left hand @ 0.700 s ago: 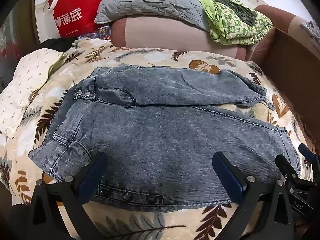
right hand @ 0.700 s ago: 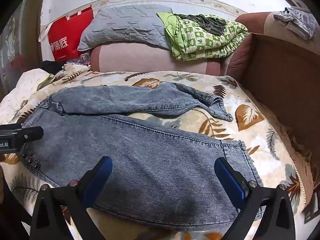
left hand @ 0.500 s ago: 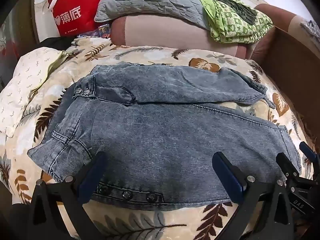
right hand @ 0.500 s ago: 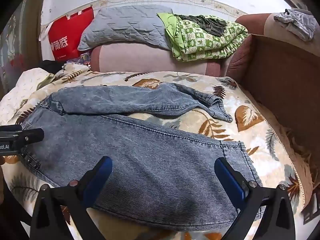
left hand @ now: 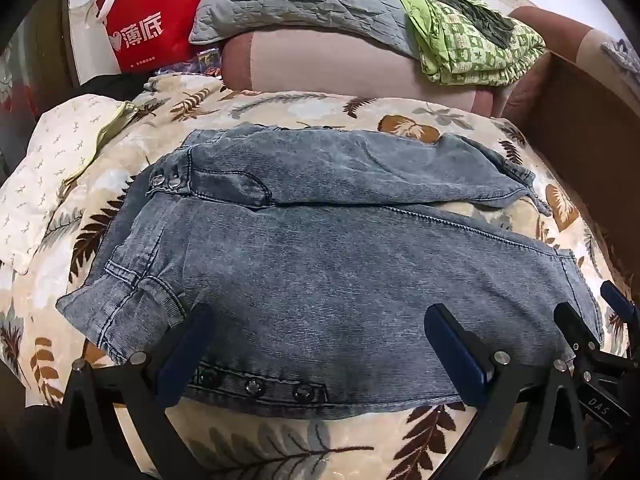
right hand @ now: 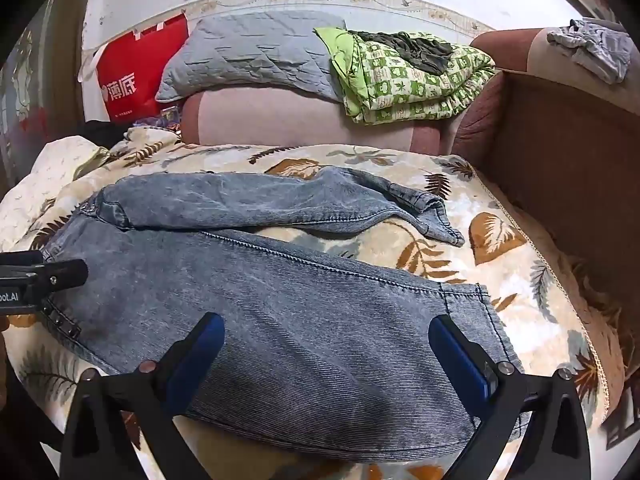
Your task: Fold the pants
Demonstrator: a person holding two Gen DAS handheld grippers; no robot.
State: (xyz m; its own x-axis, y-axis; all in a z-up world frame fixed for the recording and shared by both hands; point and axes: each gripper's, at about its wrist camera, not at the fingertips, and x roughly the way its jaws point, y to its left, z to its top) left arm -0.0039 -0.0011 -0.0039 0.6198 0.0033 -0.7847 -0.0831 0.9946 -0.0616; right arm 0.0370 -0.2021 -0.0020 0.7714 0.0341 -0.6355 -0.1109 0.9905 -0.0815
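Blue-grey denim pants (left hand: 328, 264) lie spread across a leaf-print blanket, waistband to the left, both legs running right; they also show in the right wrist view (right hand: 304, 312). The far leg (right hand: 280, 204) lies rumpled and apart from the near leg. My left gripper (left hand: 320, 344) is open, hovering over the near waist edge with its snap buttons (left hand: 256, 387). My right gripper (right hand: 324, 356) is open over the near leg close to its hem (right hand: 492, 320). Neither holds cloth.
The leaf-print blanket (left hand: 280, 444) covers a sofa seat. A grey pillow (right hand: 256, 56), a green checked quilt (right hand: 408, 76) and a red bag (right hand: 136, 72) sit at the back. The brown sofa arm (right hand: 568, 152) rises at right. A white cloth (left hand: 52, 168) lies at left.
Both grippers have drifted slightly closer over the pants. The pants have not moved and nothing was grasped.
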